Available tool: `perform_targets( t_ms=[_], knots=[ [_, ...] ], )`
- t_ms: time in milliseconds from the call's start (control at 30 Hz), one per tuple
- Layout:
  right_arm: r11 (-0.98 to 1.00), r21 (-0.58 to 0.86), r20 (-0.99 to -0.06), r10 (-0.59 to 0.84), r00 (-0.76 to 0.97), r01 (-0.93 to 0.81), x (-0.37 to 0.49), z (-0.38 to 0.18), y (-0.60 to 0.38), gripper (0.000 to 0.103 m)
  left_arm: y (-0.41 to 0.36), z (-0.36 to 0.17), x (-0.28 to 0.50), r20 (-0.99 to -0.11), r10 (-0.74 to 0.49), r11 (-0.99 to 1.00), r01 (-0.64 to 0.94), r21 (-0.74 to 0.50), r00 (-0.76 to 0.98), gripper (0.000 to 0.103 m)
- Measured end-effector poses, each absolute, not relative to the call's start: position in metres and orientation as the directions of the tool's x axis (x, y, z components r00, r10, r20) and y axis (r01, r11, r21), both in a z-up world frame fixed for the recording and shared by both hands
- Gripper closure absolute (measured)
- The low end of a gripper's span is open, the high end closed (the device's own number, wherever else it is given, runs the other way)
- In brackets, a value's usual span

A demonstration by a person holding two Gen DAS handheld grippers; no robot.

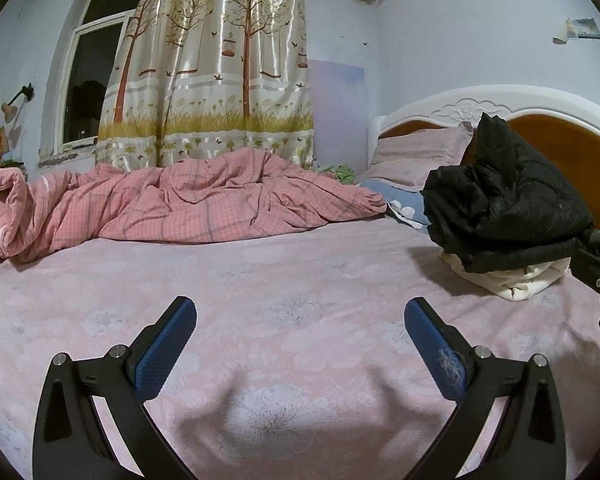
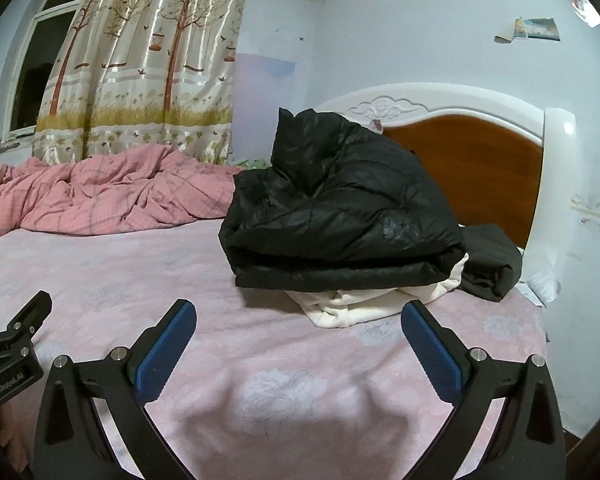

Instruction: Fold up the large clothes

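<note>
Jaws of both grippers spread wide and empty above the bed.

The folded black puffer jacket (image 2: 340, 216) lies on a folded cream garment (image 2: 364, 300) near the headboard (image 2: 460, 168), ahead of the right gripper (image 2: 299, 332) and well to the right of the left gripper (image 1: 300, 332). Another dark folded garment (image 2: 488, 260) sits beside the stack. A rumpled pink checked duvet (image 1: 172, 204) lies across the far side of the pink floral bedsheet (image 1: 280, 280), under the tree-print curtain (image 1: 220, 64).

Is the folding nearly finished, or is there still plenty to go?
Done: a black puffy jacket lies folded on a white garment, with another dark folded piece beside them. In hand: nothing; the left hand-held gripper and right hand-held gripper hang open over the bedsheet. Left: no unfolded clothes in view.
</note>
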State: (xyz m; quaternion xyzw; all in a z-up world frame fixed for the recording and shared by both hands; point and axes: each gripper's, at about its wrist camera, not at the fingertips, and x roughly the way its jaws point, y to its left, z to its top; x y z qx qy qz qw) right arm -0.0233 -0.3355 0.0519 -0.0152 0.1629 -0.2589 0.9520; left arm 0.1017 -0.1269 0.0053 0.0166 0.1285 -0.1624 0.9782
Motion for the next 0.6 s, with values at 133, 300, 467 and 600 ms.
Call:
perform_targets(
  t_ms=[133,300,467,600],
  knots=[
    [0.866,-0.115,-0.301,-0.498,0.813,0.487,-0.0224,0.0516,-0.3356,0.000,-0.1276,0.0050,0.1017,-0.257,-0.313,0.947,0.322,-0.006,0.914,0.000],
    [0.869,-0.120,-0.294,-0.493,0.818,0.481,-0.0221,0.0517,-0.3339,0.000,-0.1282,0.0049,0.1019,-0.257,-0.313,0.947,0.321,-0.008,0.914,0.000],
    [0.868,-0.117,-0.295,-0.494,0.818,0.482,-0.0228,0.0519,-0.3332,0.000,-0.1278,0.0051,0.1012,-0.256,-0.312,0.947,0.321,-0.006,0.915,0.000],
    [0.867,-0.117,-0.291,-0.497,0.818,0.485,-0.0223,0.0521,-0.3341,0.000,-0.1288,0.0048,0.1014,-0.258,-0.310,0.947,0.321,-0.002,0.915,0.000]
  ],
)
